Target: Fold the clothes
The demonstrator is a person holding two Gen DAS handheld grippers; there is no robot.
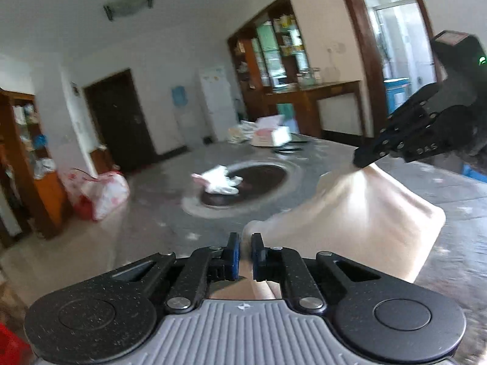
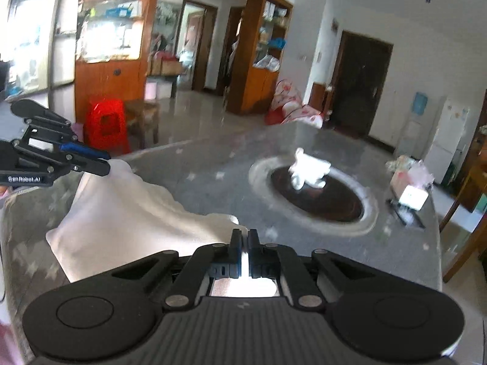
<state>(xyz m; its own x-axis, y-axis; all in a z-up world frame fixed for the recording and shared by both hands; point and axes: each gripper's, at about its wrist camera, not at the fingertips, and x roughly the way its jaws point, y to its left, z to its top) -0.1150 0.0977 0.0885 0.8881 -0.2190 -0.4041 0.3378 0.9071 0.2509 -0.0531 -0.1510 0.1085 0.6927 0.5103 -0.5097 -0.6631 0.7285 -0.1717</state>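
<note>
Both the left gripper and the right gripper pinch the pale pink soft cloth garment, lifted taut above the grey star-patterned tablecloth; recommend keeping the held edge level and evenly tensioned.

Two low wrist views, close above the grey table, facing inward, sharing its dark centre disc.

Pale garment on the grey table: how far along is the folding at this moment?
Done: nothing finished shows; no folded pile is visible. In hand: the left gripper and right gripper each pinch an edge of the pale garment, lifting it into peaks off the table, so a fold looks under way. Left: laying it flat, and probably the crumpled white cloth on the round dark inset.
</note>
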